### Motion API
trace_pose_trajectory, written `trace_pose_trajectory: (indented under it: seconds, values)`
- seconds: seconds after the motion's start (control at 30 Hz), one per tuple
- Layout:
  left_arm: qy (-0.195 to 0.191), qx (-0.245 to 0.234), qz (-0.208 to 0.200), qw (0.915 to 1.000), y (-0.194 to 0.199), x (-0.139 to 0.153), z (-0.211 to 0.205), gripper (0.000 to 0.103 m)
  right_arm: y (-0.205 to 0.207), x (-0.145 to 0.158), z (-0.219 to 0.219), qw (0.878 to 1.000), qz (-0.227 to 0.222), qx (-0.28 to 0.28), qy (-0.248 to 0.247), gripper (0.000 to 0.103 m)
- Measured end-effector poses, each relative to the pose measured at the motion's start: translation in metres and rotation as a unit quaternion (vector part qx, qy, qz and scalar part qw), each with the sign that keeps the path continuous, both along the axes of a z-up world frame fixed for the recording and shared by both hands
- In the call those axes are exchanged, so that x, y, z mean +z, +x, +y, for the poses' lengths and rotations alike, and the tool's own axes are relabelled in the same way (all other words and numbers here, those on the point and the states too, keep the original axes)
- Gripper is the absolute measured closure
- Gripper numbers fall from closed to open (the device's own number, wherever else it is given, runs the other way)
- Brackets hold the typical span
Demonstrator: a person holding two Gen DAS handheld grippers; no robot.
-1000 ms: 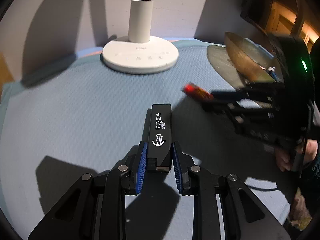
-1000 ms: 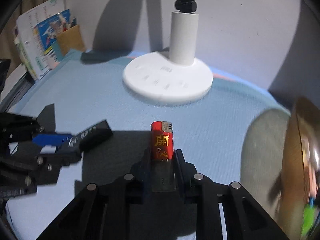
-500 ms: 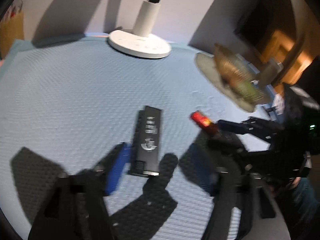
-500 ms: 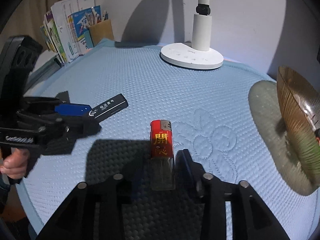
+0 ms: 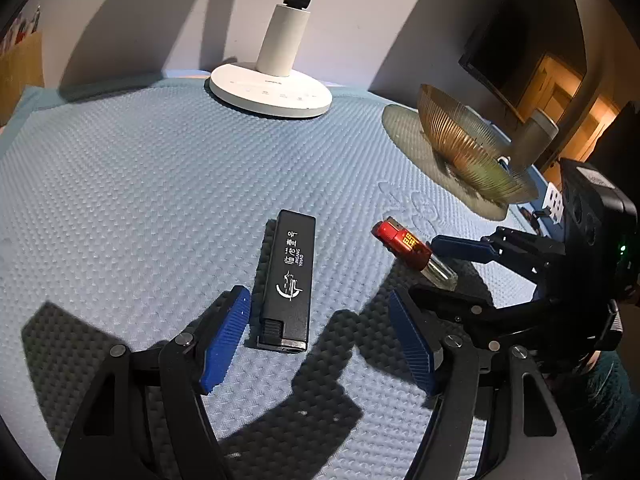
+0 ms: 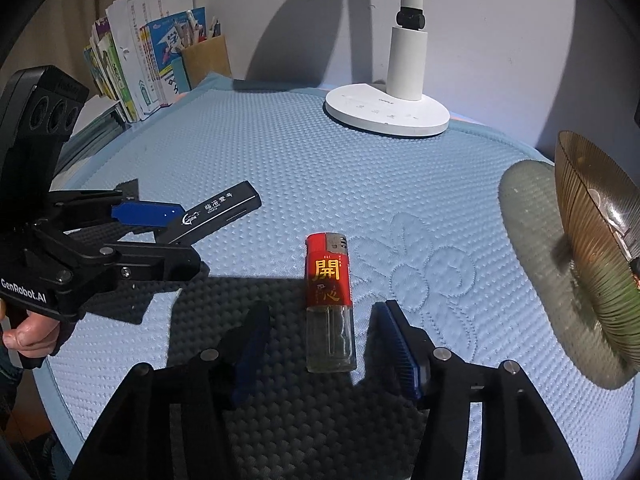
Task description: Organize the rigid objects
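Both lighters (image 5: pixel 287 280) (image 6: pixel 329 300) lie lengthwise between wide-open, empty grippers (image 5: pixel 320 340) (image 6: pixel 326 352)

Both wrist views look low across the blue mat (image 5: pixel 140 184) towards the lamp (image 6: pixel 386 114); both show it.

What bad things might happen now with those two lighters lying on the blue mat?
1. The black lighter lies close to one blue pad of the open left gripper, so pulling away might nudge it.
2. The red lighter lies between the open jaws of the right gripper; a careless move might knock it askew.
3. The ribbed glass bowl stands nearby and might get bumped.
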State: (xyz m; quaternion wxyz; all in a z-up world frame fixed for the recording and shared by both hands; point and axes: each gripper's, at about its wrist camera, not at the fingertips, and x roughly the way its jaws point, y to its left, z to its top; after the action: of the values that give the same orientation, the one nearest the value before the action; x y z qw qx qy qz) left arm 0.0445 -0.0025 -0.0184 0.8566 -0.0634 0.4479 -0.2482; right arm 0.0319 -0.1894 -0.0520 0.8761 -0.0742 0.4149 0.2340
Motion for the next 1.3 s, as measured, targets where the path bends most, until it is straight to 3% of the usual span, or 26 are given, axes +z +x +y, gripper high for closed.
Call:
trace_pose_trajectory:
  seconds: [0.2, 0.33, 0.47, 0.63, 0.7, 0.73, 0.8, 0.87, 0.9, 1.03, 1.17, 1.3]
  values:
    - [-0.02, 0.003, 0.005, 0.9998, 0.0, 0.0, 0.007, 0.034, 0.002, 0.001, -0.003, 1.0, 0.003, 0.0, 0.009, 0.046]
    - [-0.004, 0.022, 0.002, 0.9998, -0.006, 0.005, 0.01, 0.033, 0.005, 0.003, -0.013, 0.999, 0.007, -0.012, 0.035, 0.046]
    - [0.033, 0.029, -0.017, 0.9989, -0.009, 0.01, 0.007, 0.033, 0.008, 0.003, -0.014, 0.999, 0.009, -0.02, 0.035, 0.046]
    - [0.139, 0.037, -0.009, 0.9896, 0.013, 0.001, -0.019, 0.033, 0.019, 0.004, -0.004, 0.999, 0.018, -0.043, 0.009, 0.046]
    - [0.177, 0.034, -0.016, 0.9834, 0.016, -0.001, -0.031, 0.034, 0.024, 0.004, 0.001, 0.998, 0.019, -0.063, -0.004, 0.053]
    - [0.18, 0.033, -0.021, 0.9829, 0.017, 0.0, -0.033, 0.039, 0.025, 0.005, 0.004, 0.998, 0.015, -0.067, -0.01, 0.057]
    - [0.173, 0.021, -0.025, 0.9844, 0.017, 0.002, -0.036, 0.059, 0.023, 0.006, 0.005, 0.998, 0.01, -0.068, -0.011, 0.064]
    - [0.177, 0.016, -0.031, 0.9837, 0.014, 0.003, -0.039, 0.074, 0.021, 0.007, 0.003, 0.998, 0.01, -0.064, -0.01, 0.08]
    - [0.183, 0.021, -0.036, 0.9822, 0.013, 0.004, -0.039, 0.081, 0.019, 0.008, 0.002, 0.998, 0.011, -0.066, -0.009, 0.08]
    - [0.221, 0.042, -0.047, 0.9732, 0.004, 0.009, -0.048, 0.082, 0.005, 0.01, -0.004, 0.998, 0.009, -0.067, -0.018, 0.081]
    - [0.186, 0.027, -0.052, 0.9808, -0.006, 0.023, -0.055, 0.082, -0.01, 0.016, -0.039, 0.994, 0.017, -0.102, 0.02, 0.081]
    - [0.171, 0.01, -0.061, 0.9833, -0.013, 0.042, -0.071, 0.082, -0.027, 0.039, -0.08, 0.989, -0.01, -0.14, 0.039, 0.081]
